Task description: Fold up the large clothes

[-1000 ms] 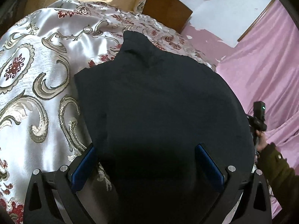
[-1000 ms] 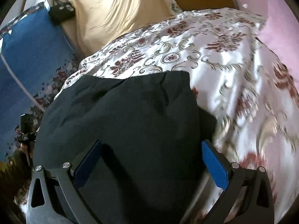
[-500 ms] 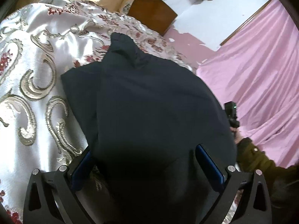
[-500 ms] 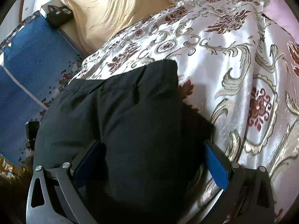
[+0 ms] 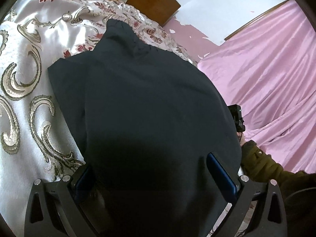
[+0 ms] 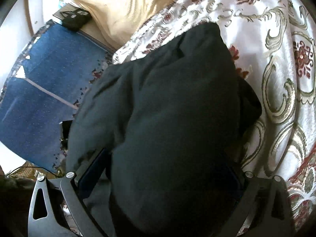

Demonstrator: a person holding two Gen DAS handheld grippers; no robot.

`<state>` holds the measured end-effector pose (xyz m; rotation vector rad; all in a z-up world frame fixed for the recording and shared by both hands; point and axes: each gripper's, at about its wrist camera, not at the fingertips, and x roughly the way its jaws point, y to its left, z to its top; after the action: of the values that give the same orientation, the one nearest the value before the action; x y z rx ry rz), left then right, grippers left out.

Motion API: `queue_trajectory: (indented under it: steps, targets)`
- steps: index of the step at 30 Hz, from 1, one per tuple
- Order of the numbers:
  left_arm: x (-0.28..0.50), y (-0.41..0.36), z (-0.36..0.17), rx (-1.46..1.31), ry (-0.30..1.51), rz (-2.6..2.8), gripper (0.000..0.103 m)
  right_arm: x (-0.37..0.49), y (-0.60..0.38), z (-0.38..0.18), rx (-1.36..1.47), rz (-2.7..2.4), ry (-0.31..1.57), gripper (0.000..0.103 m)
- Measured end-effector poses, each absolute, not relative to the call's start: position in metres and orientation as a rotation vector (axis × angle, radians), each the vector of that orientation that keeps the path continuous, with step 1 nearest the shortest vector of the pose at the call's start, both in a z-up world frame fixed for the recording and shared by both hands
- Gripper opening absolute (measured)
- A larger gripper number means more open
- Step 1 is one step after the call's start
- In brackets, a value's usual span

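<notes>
1. Garment: large dark navy-black fabric garment [image 5: 146, 108] lies on the bed, on a white satin bedspread with gold scrolls and red flowers [image 5: 25, 90]. It fills the middle of both views and drapes toward each camera, covering the space between the fingers.
2. Far end of garment, left wrist view: a narrow rounded tip points toward the brown wooden headboard [image 5: 154, 2]. A lower layer of the same fabric sticks out on the left side under the top layer.
3. Left hand-held gripper [image 5: 156, 179]: fingers set wide apart. Blue pad of the right-side finger [image 5: 221, 175] is bare on its inner face; the left-side pad is mostly hidden by cloth. Fabric sits between the fingers, but no pinch shows; cannot tell whether anything is actually held.
4. Right hand-held gripper [image 6: 164, 175]: fingers also wide apart, cloth bulging between them. Left-side blue pad [image 6: 94, 167] partly visible, right-side one buried in fabric. Grip on cloth: cannot tell.
5. Surroundings, left wrist view: pink draped cloth [image 5: 272, 75] to the right; an olive-green sleeve [image 5: 260, 165] at the garment's right edge.
6. Surroundings, right wrist view: blue speckled floor mat [image 6: 45, 83] beside the bed; pale yellow cloth [image 6: 126, 6] at the top.
</notes>
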<state>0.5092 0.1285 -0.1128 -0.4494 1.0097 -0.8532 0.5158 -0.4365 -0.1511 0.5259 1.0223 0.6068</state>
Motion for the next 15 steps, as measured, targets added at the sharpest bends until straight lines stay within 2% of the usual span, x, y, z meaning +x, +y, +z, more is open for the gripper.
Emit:
queue_trajectory:
  steps: [7,15]
  targets:
    - [0.506,0.111,-0.113,-0.331,1.053,-0.787,0.103,0.517,-0.413,-0.157,0.476,0.513,1.072,0.102]
    - [0.508,0.108,-0.111,-0.327,1.055,-0.778,0.103,0.515,-0.397,-0.152,0.429,0.405,1.125,0.102]
